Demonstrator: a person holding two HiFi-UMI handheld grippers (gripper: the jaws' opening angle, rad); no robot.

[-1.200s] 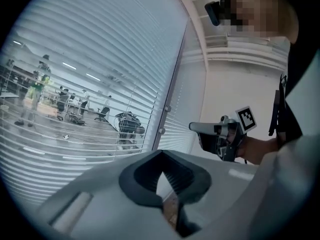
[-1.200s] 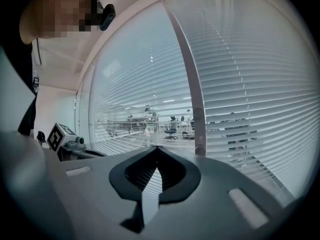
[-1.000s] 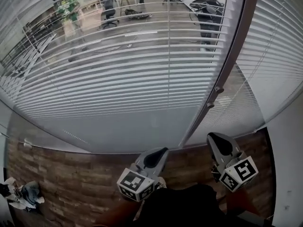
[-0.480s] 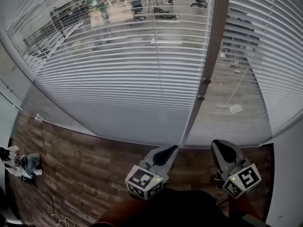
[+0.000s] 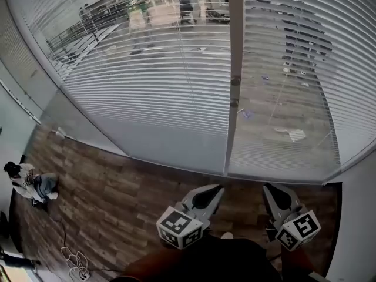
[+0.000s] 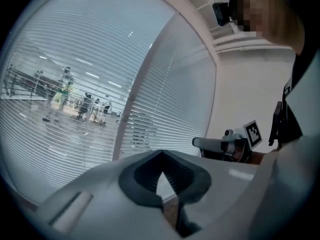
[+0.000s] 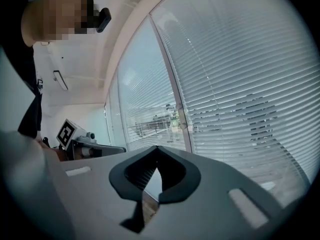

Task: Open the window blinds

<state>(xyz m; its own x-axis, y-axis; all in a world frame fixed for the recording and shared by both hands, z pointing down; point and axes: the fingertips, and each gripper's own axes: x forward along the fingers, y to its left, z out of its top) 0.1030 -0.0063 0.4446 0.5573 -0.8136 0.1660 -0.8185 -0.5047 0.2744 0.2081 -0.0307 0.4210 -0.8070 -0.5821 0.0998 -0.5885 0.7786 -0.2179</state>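
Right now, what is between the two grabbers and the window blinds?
Only bare wooden floor, seen in the head view. The left gripper and right gripper hold nothing and stand short of the blinds.

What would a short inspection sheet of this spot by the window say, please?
Surface: wooden plank floor up to the window.
Job's things: blinds lowered over both panes, slats part open.
Clutter: small heap of things on the floor at left.
Grippers: left gripper and right gripper both shut, empty, short of the blinds.
Cables: loose white cord on the floor, lower left.
Surroundings: window post between the panes; office room beyond the glass.
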